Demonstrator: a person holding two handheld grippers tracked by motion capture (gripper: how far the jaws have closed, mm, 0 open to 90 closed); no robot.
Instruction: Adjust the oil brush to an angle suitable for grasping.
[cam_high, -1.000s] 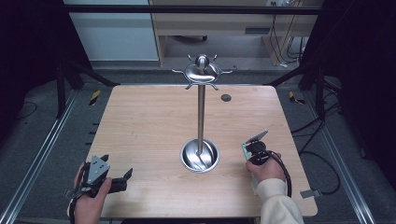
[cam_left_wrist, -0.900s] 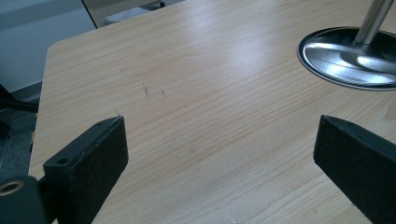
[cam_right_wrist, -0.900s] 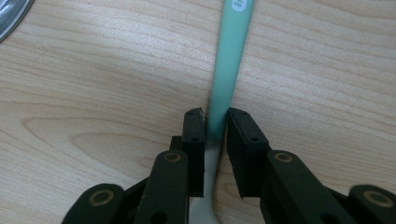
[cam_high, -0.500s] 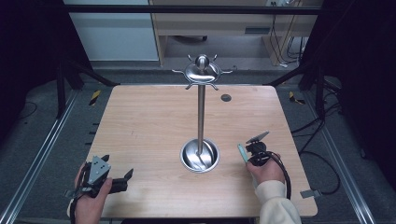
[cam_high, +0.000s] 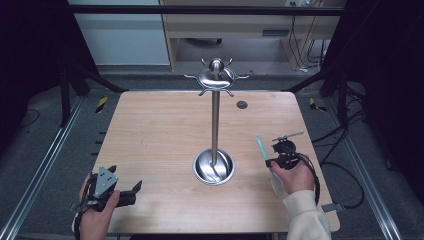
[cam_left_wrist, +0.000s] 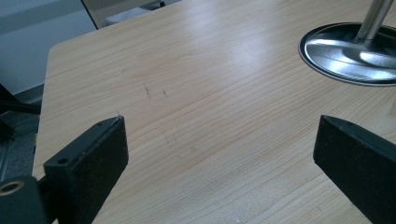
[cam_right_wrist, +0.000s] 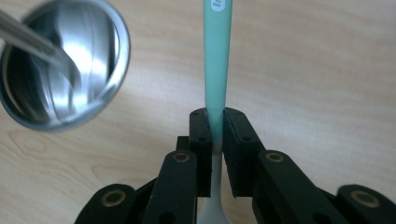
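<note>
Toothbrush-like stick, teal handle fading to white, sits in the right gripper at the right side of the table. High view: it points up and away from the hand, clear of the wood, a bit right of the stand's dish base. My guess is it's carried low and angled so the free end can be steered toward the stand. Steel stand: pole rises from the dish to a cap with short hooks at the far end. Small dark disc on the wood behind it, well apart from both hands. Left gripper rests at the near left corner, parked out of the way.

Left gripper view: black jaws stand wide apart, nothing between them, bare wood ahead. Dish rim at upper right, nowhere near the jaws. Released, idle.

Right gripper view: right gripper has just been closing and is now clenched on the stick; pads squeeze it near the colour change, so most of the teal length sticks out front. White end runs back under the linkage. Dish and slanted pole at upper left, apart from the stick.

In the way: only the pole and hook cap, if the stick goes toward the stand. Table otherwise open.
</note>
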